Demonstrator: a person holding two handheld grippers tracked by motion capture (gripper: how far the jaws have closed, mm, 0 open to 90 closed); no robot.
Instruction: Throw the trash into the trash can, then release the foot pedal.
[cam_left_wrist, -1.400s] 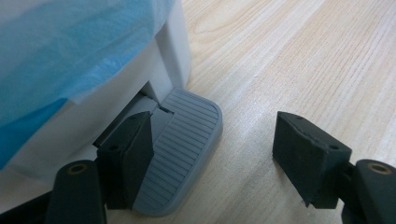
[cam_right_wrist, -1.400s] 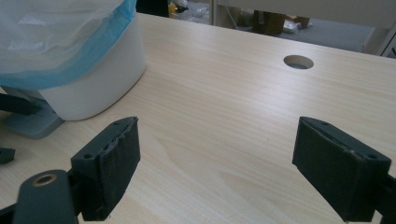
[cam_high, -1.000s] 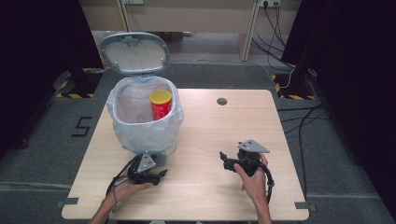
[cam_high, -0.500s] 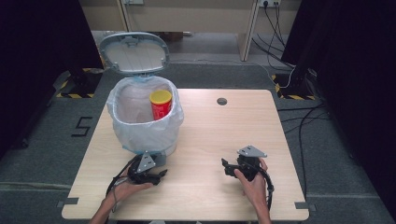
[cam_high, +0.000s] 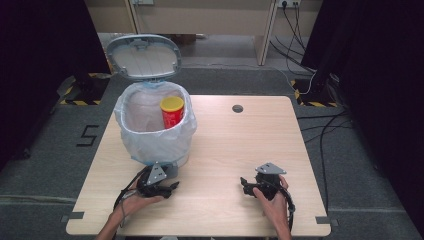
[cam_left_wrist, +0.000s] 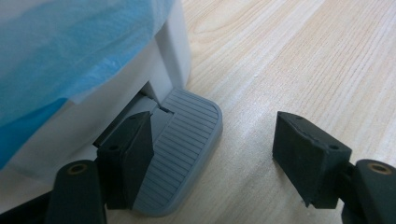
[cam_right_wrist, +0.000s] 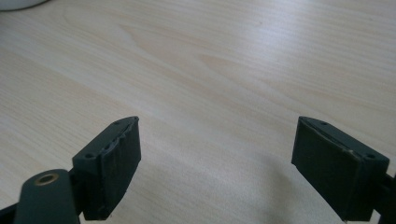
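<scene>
though its label blurs, the red can (cam_high: 172, 113) stands binned.

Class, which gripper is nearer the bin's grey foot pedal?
Left. The left gripper has one jaw resting on the pedal; the right gripper sits well off to the side over bare table.

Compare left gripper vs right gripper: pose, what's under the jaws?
Left gripper sits at the bin's grey pedal, one jaw on it; right gripper sits over bare table. Left points at the bin; right doesn't. Both open, empty, low.
</scene>
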